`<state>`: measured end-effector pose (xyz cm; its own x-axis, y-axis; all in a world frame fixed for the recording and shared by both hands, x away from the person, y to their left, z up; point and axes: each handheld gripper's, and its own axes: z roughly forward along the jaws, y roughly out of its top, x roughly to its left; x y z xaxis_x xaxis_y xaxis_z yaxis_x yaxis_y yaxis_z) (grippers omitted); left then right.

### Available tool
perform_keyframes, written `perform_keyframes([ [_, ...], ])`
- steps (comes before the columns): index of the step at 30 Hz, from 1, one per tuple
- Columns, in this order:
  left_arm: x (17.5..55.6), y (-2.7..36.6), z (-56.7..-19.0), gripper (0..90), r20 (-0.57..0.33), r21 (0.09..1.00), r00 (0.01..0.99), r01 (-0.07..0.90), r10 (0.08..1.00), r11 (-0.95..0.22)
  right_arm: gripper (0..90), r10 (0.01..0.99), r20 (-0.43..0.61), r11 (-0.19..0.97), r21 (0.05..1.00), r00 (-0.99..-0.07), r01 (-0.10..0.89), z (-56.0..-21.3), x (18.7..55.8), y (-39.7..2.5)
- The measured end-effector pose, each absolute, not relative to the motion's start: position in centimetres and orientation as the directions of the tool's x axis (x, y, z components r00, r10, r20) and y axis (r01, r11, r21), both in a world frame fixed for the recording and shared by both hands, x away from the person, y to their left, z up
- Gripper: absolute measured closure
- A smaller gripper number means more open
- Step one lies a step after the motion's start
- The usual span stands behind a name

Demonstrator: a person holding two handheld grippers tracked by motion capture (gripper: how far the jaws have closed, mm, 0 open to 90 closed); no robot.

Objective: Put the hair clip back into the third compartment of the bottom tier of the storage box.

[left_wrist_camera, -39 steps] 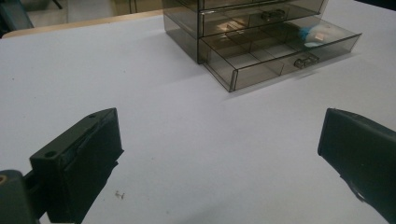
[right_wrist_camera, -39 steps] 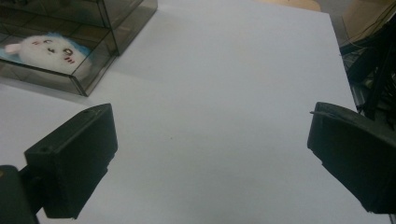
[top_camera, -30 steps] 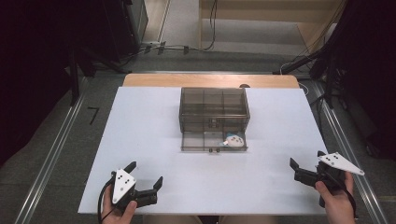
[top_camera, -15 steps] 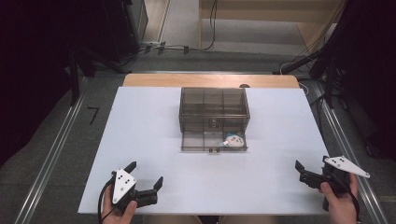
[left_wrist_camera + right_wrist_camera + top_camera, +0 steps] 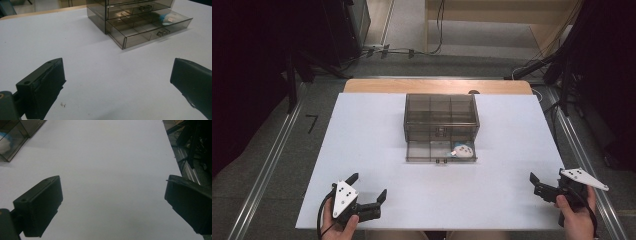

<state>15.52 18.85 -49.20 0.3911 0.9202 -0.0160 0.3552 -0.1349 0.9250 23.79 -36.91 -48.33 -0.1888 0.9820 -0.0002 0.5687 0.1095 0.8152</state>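
My left tongs (image 5: 368, 189) sit over the near left of the white table (image 5: 362, 130), matte black jaws spread wide, nothing between them, grey three-cornered plate on top. No writing I can read anywhere. Moving along to the middle: the smoky see-through plastic drawer box (image 5: 440, 114), boxy and hard-edged, stands well apart from both my tools. Its bottom drawer (image 5: 432, 151) is pulled out toward me, split into compartments, and the right-hand one holds a small white and blue thing (image 5: 462, 151), too blurred to name. Over on the near right edge, my right tongs (image 5: 538, 181) point inward, jaws apart, holding nothing.
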Motion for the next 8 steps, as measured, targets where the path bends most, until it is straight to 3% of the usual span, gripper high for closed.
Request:
perform_keyframes([
  [8,15.56,18.84,-49.21,0.0,-0.013,0.926,0.395,0.352,0.919,-0.138,0.5,0.981,0.000,0.111,0.819,-0.193,0.564,-48.27,23.69,-36.90],
])
